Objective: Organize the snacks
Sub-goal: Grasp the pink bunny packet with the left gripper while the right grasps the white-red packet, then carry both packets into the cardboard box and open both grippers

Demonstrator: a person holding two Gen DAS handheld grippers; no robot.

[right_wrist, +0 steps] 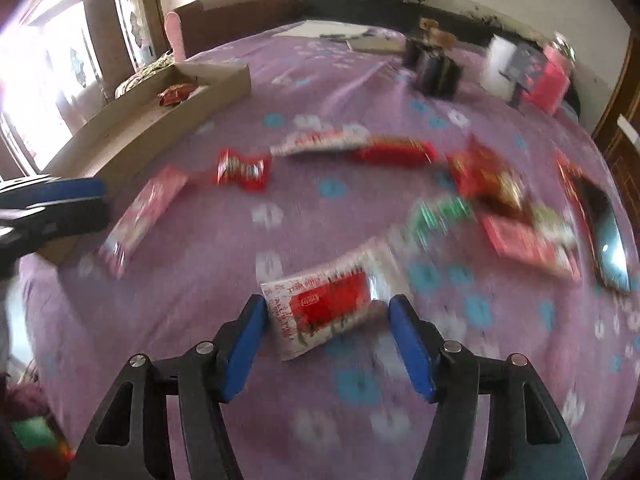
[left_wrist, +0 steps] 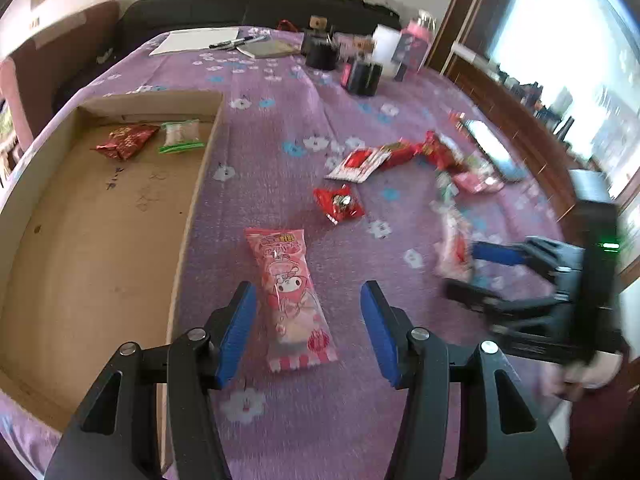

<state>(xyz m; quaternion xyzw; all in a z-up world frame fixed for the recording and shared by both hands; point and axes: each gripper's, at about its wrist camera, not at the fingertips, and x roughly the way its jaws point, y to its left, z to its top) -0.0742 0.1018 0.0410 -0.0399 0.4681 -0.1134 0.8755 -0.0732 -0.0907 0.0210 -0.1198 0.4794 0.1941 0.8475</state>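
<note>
A long pink snack packet (left_wrist: 292, 300) lies on the purple cloth between the fingers of my left gripper (left_wrist: 308, 328). That gripper is open and its blue pads stand clear of the packet. My right gripper (right_wrist: 328, 336) is shut on a white and red packet (right_wrist: 328, 308). The same packet (left_wrist: 452, 248) shows blurred at the right of the left wrist view. The cardboard box (left_wrist: 196, 208) on the left holds a red packet (left_wrist: 126, 140) and a green and white one (left_wrist: 180, 136). Loose snacks (right_wrist: 484, 176) lie in a pile further back.
A small red packet (left_wrist: 340, 204) lies alone mid-cloth. A phone (right_wrist: 604, 232) rests beside the pile at the right. Black containers (left_wrist: 362, 76), a pink and white box (right_wrist: 548, 76), a notepad (left_wrist: 200, 40) and a pen stand at the far end.
</note>
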